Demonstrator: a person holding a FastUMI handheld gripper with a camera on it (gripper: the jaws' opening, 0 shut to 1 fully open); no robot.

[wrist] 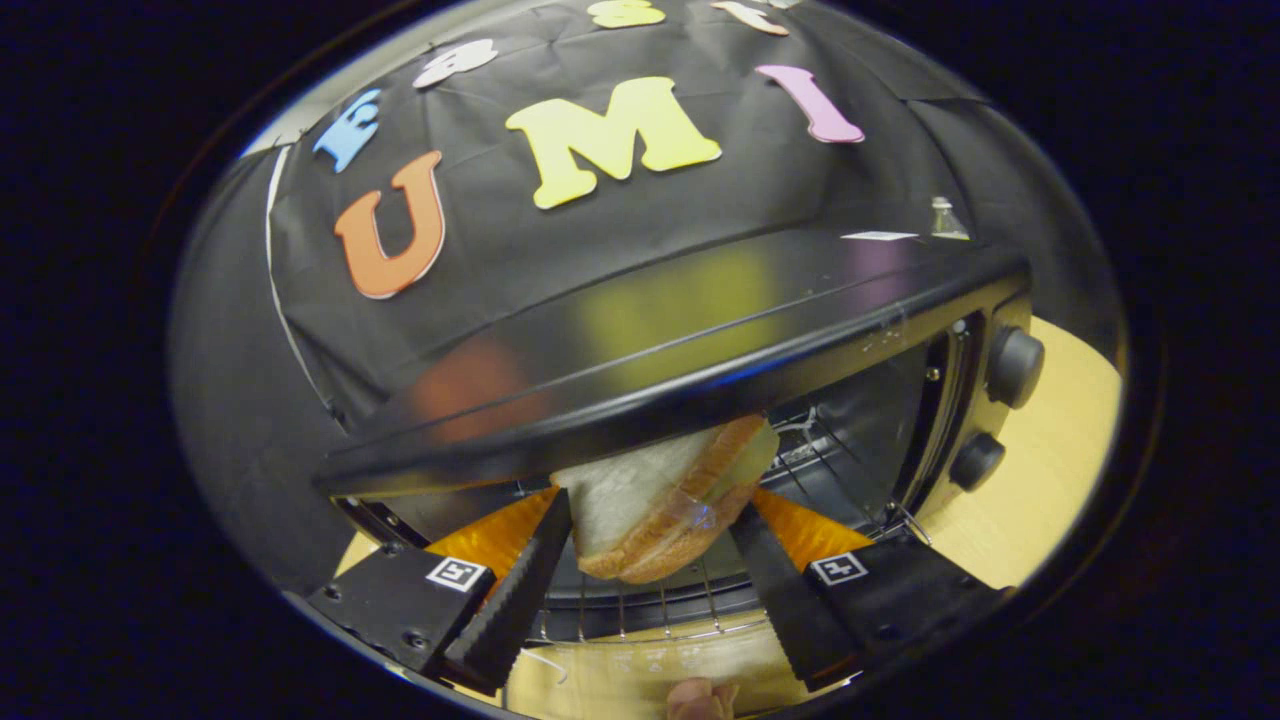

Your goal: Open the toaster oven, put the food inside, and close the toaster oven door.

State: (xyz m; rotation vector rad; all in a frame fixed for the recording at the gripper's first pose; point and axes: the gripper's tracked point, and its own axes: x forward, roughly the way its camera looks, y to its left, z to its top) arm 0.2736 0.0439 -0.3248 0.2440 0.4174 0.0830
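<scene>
Nearest, the claw [655,535] is pinching a sandwich [655,500], both fingers [515,590] pressing on its flanks; the sandwich is sitting tilted between the fingertips, crust downward, with a pale filling showing between the two slices. Below the claw, the lowered glass door [640,665] of the toaster oven [700,340] is lying flat just under the fingers, and a fingertip of a person's hand [700,698] is showing at its near edge. Just beyond, the wire rack [690,590] is sitting inside the open cavity; the sandwich is hovering above the front of the rack, its upper part passing under the front lip of the oven's top. To the right of the cavity, two round knobs [1015,365] are standing one above the other; the light wooden bench [1040,470] is carrying the oven. Farthest, the black cloth wall [500,250] is hanging behind.
</scene>
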